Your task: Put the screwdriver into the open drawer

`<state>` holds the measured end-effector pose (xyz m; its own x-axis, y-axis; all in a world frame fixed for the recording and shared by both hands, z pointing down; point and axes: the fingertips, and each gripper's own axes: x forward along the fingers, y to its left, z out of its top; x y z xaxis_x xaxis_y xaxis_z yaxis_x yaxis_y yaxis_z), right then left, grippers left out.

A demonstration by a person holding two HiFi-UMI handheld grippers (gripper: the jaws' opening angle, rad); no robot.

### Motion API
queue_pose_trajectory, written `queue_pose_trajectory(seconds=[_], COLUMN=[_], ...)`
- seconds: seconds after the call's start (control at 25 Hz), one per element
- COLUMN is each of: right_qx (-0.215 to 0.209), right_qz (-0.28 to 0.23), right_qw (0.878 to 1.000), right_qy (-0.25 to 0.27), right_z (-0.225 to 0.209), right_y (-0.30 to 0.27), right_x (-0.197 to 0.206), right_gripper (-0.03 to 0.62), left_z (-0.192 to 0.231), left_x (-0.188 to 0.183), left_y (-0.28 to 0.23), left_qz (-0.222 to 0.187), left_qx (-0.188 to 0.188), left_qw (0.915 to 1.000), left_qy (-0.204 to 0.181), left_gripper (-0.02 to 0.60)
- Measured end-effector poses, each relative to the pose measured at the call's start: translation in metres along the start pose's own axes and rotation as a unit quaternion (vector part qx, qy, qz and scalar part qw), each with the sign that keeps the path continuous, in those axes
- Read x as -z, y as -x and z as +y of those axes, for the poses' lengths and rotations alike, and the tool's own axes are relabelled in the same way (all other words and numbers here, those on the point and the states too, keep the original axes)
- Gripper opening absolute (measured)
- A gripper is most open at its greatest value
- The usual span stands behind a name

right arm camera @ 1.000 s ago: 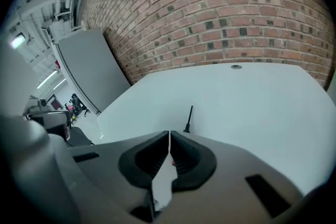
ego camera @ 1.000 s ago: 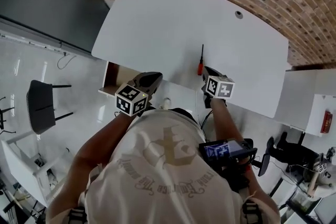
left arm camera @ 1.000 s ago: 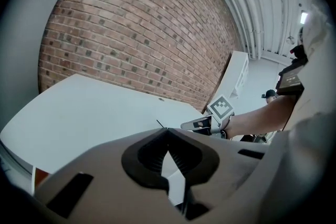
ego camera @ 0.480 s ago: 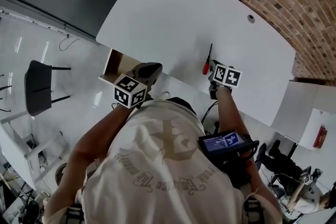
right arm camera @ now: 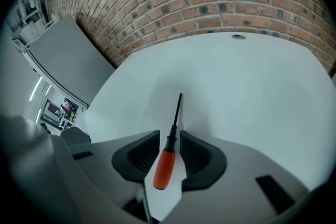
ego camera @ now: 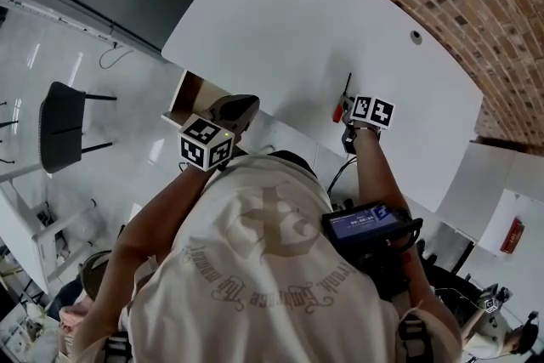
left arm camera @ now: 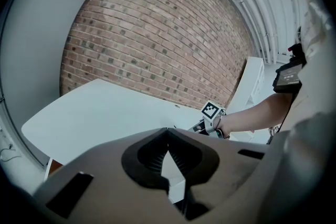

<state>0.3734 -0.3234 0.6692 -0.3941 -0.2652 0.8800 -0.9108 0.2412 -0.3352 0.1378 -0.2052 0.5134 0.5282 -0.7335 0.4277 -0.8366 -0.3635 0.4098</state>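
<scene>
right gripper (right arm camera: 169, 135): jaws being opened, now lowered astride red-handled black-shafted screwdriver (right arm camera: 164, 168), lying ungripped on white tabletop (right arm camera: 236, 86) | left gripper (left arm camera: 168, 129): pressed together, empty | grasp judged next; open wooden drawer (ego camera: 194, 91) unreached

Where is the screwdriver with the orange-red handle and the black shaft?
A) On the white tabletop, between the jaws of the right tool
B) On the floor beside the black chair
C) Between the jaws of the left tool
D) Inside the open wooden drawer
A: the screwdriver lies on the white tabletop, between the jaws of the right tool, which are opening and do not press on it.
</scene>
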Motion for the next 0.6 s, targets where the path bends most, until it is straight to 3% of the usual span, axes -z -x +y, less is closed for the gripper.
queue_pose_trajectory(seconds=[0.24,0.6], right_qx=[-0.009,0.077], right_qz=[0.033,0.072], right_qw=[0.999,0.994], right_qy=[-0.041,0.007], right_z=[0.001,0.000], right_y=[-0.016,-0.022], right_x=[-0.002,0.004], right_gripper=[0.132,0.107], left_z=[0.005,0.018], left_x=[0.003,0.002], left_y=[0.008,0.030], left_qz=[-0.006,-0.014], left_qx=[-0.009,-0.023], left_qw=[0.9998,0.9993], left_qy=[0.017,0.024], left_gripper=[0.020,0.020])
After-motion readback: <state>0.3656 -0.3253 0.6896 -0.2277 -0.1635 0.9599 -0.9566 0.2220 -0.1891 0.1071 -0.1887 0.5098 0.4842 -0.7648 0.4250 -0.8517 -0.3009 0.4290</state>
